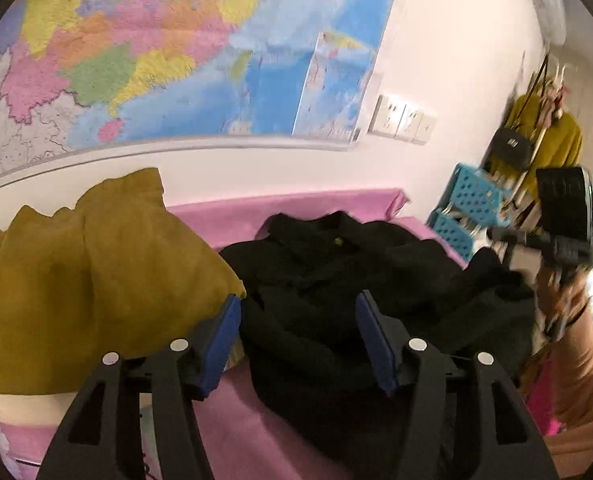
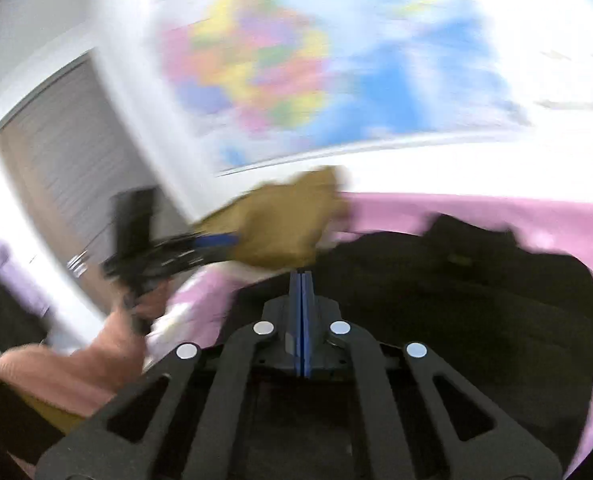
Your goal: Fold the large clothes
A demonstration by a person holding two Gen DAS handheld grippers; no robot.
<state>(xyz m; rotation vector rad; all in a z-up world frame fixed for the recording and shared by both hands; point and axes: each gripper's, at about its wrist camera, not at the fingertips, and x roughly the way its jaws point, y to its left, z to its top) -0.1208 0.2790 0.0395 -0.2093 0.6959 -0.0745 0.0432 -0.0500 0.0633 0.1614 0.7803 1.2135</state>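
A crumpled black garment (image 1: 336, 272) with a small button lies on the pink-covered table (image 1: 232, 220). Left of it is a heaped mustard garment (image 1: 88, 280). My left gripper (image 1: 299, 300) hangs open above the black garment with nothing between its blue pads; the mustard cloth's edge sits just beside its left finger. The right wrist view is blurred. In it my right gripper (image 2: 302, 280) is shut, pads together and no cloth visible between them, above the black garment (image 2: 456, 300). The left gripper (image 2: 232, 242) shows there next to the mustard garment (image 2: 288, 224).
A large coloured map (image 1: 176, 60) covers the wall behind the table, with wall sockets (image 1: 404, 120) to its right. Blue perforated baskets (image 1: 472, 204) and a rack with a yellow garment and black bag (image 1: 512, 148) stand at right. A person's pink sleeve (image 1: 576, 380) is near.
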